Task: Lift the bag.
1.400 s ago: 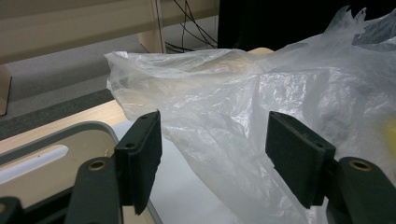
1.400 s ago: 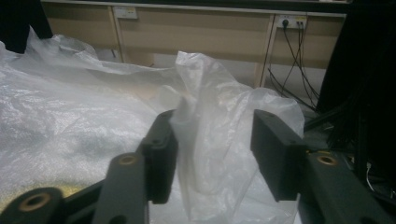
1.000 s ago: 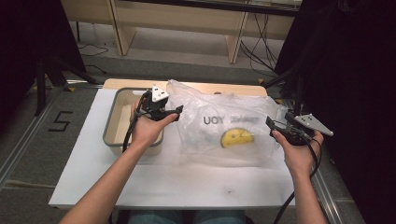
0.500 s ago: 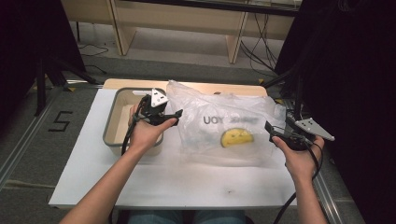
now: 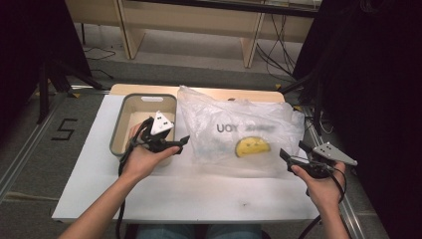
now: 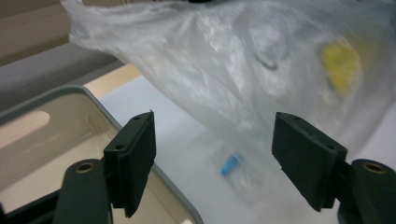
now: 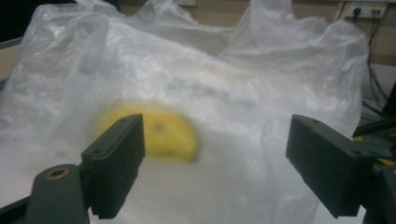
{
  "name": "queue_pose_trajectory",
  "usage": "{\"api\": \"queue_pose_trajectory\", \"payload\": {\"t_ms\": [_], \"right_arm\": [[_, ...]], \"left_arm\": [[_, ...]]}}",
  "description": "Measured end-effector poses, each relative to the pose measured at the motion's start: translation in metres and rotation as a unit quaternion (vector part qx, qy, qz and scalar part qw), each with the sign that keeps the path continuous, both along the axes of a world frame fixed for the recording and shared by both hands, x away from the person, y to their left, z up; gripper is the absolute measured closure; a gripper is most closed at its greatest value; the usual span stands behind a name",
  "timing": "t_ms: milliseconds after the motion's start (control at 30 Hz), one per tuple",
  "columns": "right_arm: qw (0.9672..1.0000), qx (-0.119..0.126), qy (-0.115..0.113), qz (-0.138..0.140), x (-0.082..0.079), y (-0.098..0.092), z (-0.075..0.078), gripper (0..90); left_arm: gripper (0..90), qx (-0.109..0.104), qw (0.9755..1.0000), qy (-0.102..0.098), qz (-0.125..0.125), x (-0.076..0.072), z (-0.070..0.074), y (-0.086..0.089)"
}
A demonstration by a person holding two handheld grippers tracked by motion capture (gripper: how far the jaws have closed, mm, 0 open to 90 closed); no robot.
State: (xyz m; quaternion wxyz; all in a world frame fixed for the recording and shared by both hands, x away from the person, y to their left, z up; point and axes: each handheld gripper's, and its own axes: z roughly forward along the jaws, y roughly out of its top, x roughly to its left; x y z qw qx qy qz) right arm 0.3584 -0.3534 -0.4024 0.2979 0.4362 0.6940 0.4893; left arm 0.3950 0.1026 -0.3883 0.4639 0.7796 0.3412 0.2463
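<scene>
Flanking the plastic bag (image 5: 239,132) lying flat on the counter (image 5: 199,191), left gripper (image 5: 180,143), its jaws just widening, and right gripper (image 5: 284,155) gape empty; pinch only film, avoiding the yellow piece (image 5: 253,147).

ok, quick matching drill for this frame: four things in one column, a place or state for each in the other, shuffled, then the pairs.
Things:
1. plastic bag
2. tray
3. left tongs
4. right tongs

Place or state:
A. open, at the bag's right edge
B. grey rim, cream inside, left of the bag
C. clear, crumpled, a yellow thing inside
D. open, between tray and bag

Pairs: 1-C, 2-B, 3-D, 4-A
</scene>
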Motion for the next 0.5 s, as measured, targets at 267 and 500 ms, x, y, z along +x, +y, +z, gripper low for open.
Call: {"api": "queue_pose_trajectory", "payload": {"t_ms": [267, 500], "right_arm": [[0.9998, -0.001, 0.016, 0.016, -0.023, 0.004, -0.017, 23.5], [0.9999, 0.002, 0.007, 0.016, -0.028, 0.006, -0.022, 24.4]], "left_arm": [[28.4, 0.002, 0.9996, 0.001, -0.026, -0.042, -0.038, 0.030], [25.6, 0.003, 0.9997, -0.001, -0.025, -0.049, -0.044, 0.038]]}}
